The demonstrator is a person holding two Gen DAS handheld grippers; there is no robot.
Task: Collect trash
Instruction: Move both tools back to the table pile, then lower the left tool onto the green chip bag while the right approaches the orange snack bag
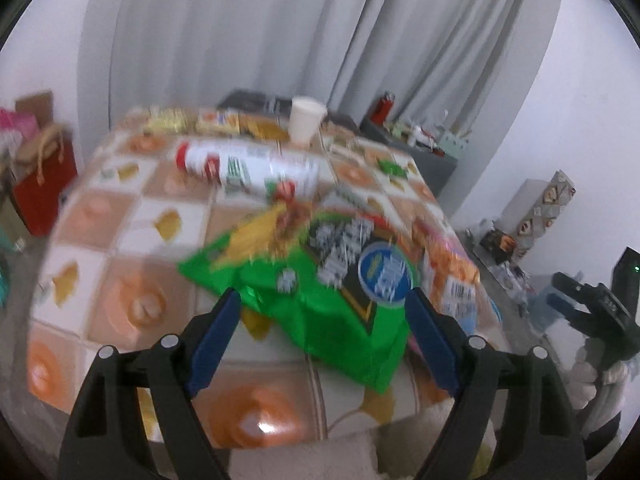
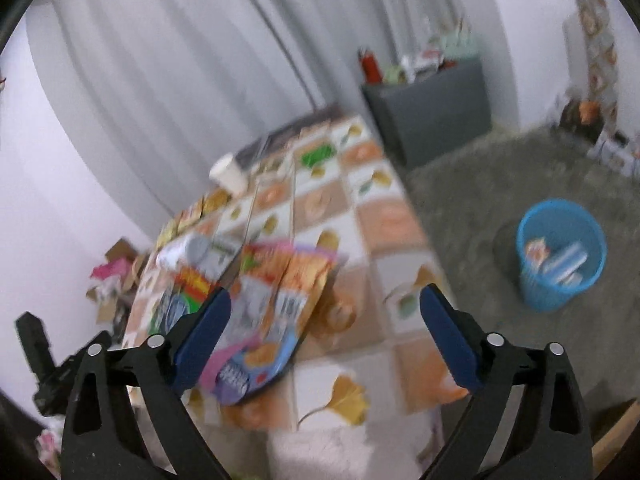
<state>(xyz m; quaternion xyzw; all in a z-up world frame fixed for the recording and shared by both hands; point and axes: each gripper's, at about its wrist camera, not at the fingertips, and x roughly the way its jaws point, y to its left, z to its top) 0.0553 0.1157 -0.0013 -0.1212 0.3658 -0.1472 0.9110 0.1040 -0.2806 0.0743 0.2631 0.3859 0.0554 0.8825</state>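
Two wide-open grippers are hovering over one low table [image 1: 100, 264] draped in a checked leaf-pattern cloth, with pale curtains [image 1: 248, 28] hanging behind it and grey carpet [image 2: 500, 176] spreading around it. One grey cabinet [image 2: 432, 116] is standing past the table's far corner, and one blue bin [image 2: 560, 256] is sitting on the carpet well apart from the table, already holding some wrappers. On the table, one green snack bag [image 1: 320, 312] is lying flat, its long axis running from near right toward far left, overlapping one orange and pink bag [image 2: 280, 304] beside it. Behind them one white canister [image 1: 248, 168] with a red cap is lying on its side, its long axis crosswise, cap pointing left. One white paper cup [image 1: 306, 120] is standing upright at the far edge. The left gripper [image 1: 324, 304] is framing the green bag without pressing it; the right gripper [image 2: 324, 308] is spread, empty, over the orange bag's edge.
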